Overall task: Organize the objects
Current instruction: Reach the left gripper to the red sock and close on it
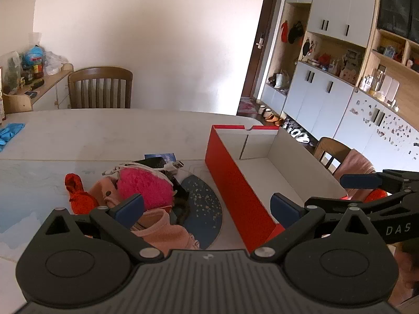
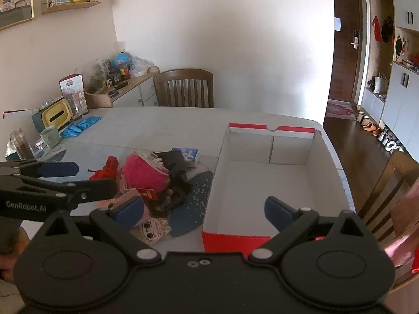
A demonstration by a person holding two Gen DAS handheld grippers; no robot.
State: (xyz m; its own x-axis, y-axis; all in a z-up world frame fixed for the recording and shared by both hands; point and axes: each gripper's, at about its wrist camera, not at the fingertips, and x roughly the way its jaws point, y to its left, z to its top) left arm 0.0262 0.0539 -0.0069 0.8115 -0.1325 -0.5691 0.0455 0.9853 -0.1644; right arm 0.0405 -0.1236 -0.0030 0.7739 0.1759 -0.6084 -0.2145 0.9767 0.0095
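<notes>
A red cardboard box (image 1: 235, 183) with a white, empty inside stands on the table; it also shows in the right wrist view (image 2: 262, 183). Left of it lies a pile: a fluffy pink pouch (image 1: 144, 185) (image 2: 142, 174), a red knit piece (image 1: 77, 193) (image 2: 106, 170), pink socks (image 1: 162, 231) (image 2: 152, 229), black items, a USB cable (image 1: 172, 166) and a small blue card (image 1: 159, 157) (image 2: 189, 154). My left gripper (image 1: 207, 206) is open and empty above the pile's near edge. My right gripper (image 2: 204, 209) is open and empty over the box's near left corner.
A dark blue speckled mat (image 1: 204, 204) lies under the pile. Blue gloves (image 2: 81, 125), a green mug (image 2: 49, 136), a jar (image 2: 22, 146) and a tissue box (image 2: 56, 115) sit at the table's left. Wooden chairs (image 2: 183, 89) stand behind and to the right.
</notes>
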